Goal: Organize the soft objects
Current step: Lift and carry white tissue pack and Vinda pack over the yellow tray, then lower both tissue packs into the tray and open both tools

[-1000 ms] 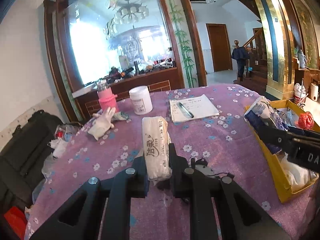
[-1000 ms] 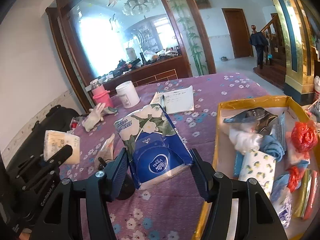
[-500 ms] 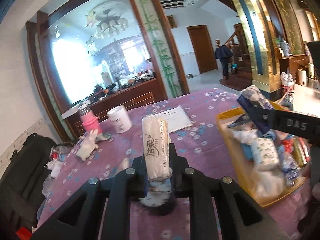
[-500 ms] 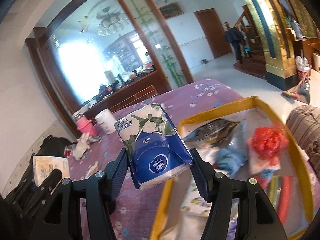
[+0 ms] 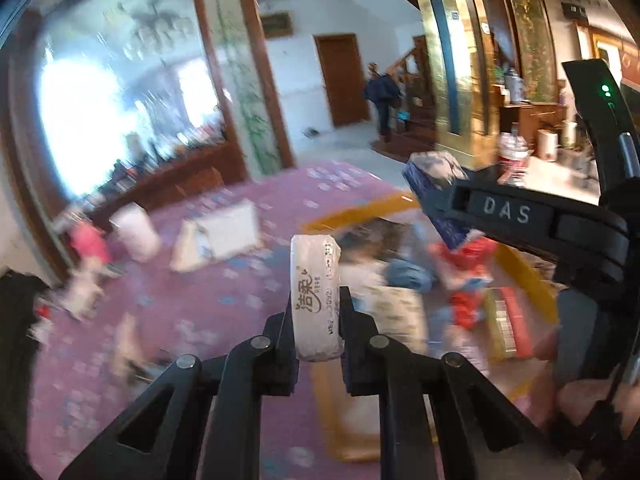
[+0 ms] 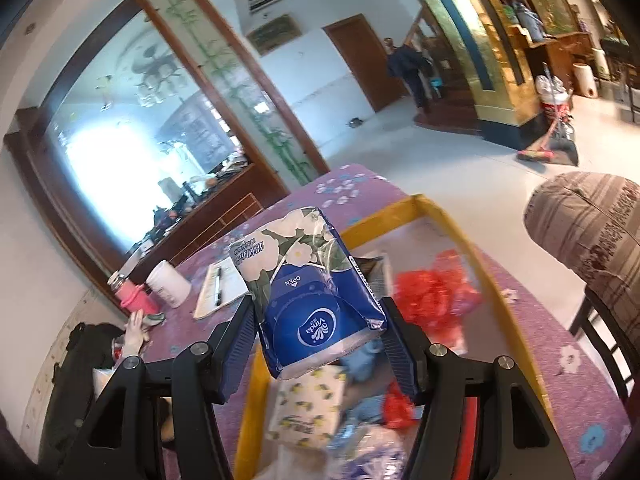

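Two handheld grippers, each carrying one tissue pack toward a yellow tray.

Left gripper (image 5: 318,322) clamped on 1 slim white tissue pack (image 5: 316,296), upright; right gripper (image 6: 320,324) clamped on 1 blue floral tissue pack (image 6: 312,292), above the yellow tray (image 6: 486,258) w/ other soft items, far right on the purple tablecloth (image 6: 576,344) — prob. for dropping in.

A purple flowered tablecloth (image 6: 568,364) covers the table below the gripper. Ahead and to its left stand a white jar (image 6: 168,289) and a pink bottle (image 6: 134,299), with a notepad (image 6: 224,292) and pen (image 6: 218,286) beside them. Far ahead, a person (image 6: 410,66) stands near a brown door (image 6: 360,60). A broom (image 6: 540,148) leans off to the right.
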Demonstrator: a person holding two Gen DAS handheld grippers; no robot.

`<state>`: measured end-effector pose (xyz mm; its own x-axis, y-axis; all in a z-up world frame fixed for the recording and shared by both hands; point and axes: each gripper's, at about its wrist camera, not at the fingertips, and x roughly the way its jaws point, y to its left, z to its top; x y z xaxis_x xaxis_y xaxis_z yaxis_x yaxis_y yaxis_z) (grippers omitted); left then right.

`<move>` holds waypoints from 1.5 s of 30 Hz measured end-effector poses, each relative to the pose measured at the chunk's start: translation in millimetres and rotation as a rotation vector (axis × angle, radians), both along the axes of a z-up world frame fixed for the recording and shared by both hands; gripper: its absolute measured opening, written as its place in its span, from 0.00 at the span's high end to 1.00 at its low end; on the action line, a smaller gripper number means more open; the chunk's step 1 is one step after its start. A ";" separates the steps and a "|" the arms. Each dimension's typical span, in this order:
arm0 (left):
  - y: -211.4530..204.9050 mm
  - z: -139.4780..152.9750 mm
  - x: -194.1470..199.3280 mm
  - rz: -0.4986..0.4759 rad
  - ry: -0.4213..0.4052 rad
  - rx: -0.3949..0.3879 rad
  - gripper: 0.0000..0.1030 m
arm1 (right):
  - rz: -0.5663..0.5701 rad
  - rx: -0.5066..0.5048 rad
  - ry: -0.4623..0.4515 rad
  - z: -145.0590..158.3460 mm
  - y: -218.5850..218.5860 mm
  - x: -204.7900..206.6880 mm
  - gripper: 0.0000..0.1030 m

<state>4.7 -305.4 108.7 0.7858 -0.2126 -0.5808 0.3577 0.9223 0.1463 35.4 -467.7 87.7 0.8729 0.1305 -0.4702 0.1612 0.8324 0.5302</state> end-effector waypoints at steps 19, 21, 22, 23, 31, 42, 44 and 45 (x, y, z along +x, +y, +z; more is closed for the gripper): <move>-12.4 -52.8 31.0 -0.116 0.237 -0.098 0.85 | -0.044 -0.087 0.234 -34.9 -9.4 23.5 0.37; -13.6 -53.6 30.3 -0.113 0.235 -0.087 0.85 | -0.034 -0.093 0.243 -37.4 -6.1 25.6 0.37; -14.3 -54.3 29.9 -0.117 0.236 -0.084 0.85 | -0.032 -0.101 0.256 -39.8 -4.2 26.9 0.37; -15.1 -55.3 28.8 -0.124 0.239 -0.083 0.85 | -0.027 -0.108 0.267 -41.9 -2.7 28.5 0.37; -10.0 -54.4 29.4 -0.192 0.270 -0.127 0.85 | -0.011 -0.120 0.299 -50.6 3.1 33.0 0.36; -9.8 -60.9 36.3 -0.210 0.316 -0.161 0.85 | 0.000 -0.123 0.299 -50.0 6.6 34.2 0.36; -14.0 -61.8 31.7 -0.205 0.283 -0.125 0.84 | 0.003 -0.127 0.303 -50.6 7.7 35.2 0.36; -15.8 -61.6 29.8 -0.204 0.267 -0.108 0.81 | 0.002 -0.127 0.304 -50.6 7.7 35.4 0.36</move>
